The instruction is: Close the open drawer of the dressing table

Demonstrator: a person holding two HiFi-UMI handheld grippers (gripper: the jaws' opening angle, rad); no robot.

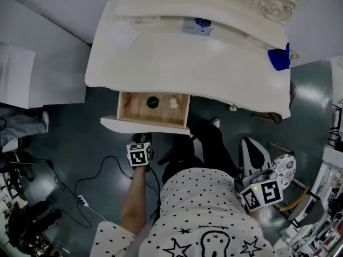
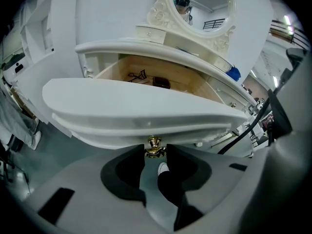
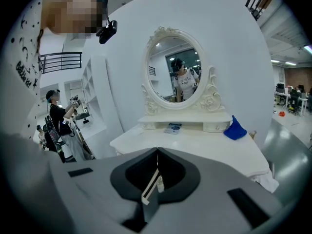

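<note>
**Left claw on the knob of the open drawer**

The left claw (image 2: 155,149) pinches the brass knob (image 2: 155,143) at the middle of the drawer (image 2: 146,108) front. The drawer stands pulled out from under the dressing table (image 1: 187,63). The right claw (image 3: 157,156), pressed together, hangs well away from the drawer. A push not straight along the drawer could make the claw slip off the knob, or jam the drawer askew.

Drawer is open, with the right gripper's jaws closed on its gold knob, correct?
Not the right: the left gripper has its jaws closed on the gold knob of the open drawer, as the left gripper view shows.
</note>
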